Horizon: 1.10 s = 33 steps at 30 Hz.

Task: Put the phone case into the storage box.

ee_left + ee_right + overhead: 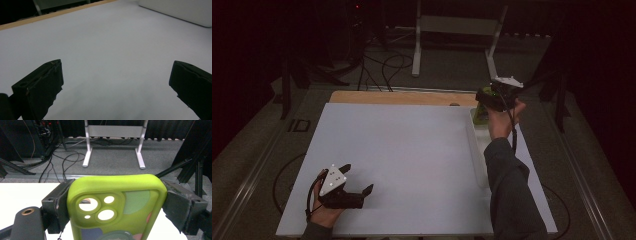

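Dim room, white table top [412,155] with a wooden strip along the far edge. Near left corner: left gripper [362,186] resting low over the table, held by a hand [324,215], jaws spread apart, nothing between them, grey three-cornered plate on top. Far right: right gripper [484,100] raised in the other hand [502,120], above the far end of a long white tray [479,160], something lime green [481,116] just under it. Grey sleeve [509,195] along the right edge.

Each black hand-held gripper [357,182] carries a grey three-cornered plate, black cable; grey sleeve [511,195].
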Motion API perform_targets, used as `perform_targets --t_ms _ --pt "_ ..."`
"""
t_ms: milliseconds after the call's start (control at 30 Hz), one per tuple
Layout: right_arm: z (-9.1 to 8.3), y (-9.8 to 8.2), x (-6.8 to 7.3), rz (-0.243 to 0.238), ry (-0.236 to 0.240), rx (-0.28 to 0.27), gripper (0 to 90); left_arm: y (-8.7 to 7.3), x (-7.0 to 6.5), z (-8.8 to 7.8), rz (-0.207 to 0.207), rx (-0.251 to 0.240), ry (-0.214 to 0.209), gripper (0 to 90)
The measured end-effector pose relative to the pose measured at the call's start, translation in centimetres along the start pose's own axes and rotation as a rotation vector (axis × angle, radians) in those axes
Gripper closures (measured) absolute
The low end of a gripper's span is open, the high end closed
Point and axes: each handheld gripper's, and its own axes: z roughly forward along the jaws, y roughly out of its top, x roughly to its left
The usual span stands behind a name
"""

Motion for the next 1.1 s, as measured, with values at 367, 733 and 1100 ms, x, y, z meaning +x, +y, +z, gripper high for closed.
perform_targets --t_ms 367,733,1100 --pt "0.3 -0.6 -0.1 0.008 0.007 0.011 16.6 0.0 -0.1 0.0 0.004 0.003 -0.002 0.0" --pt "0.7 -1.0 0.1 0.002 0.005 0.03 16.5 0.0 -0.1 0.0 0.002 0.0 -0.001 0.0" --pt "1.3 -1.4 0.2 -0.008 -0.001 0.071 16.5 0.0 -0.1 0.0 0.002 -0.002 -0.001 0.0"
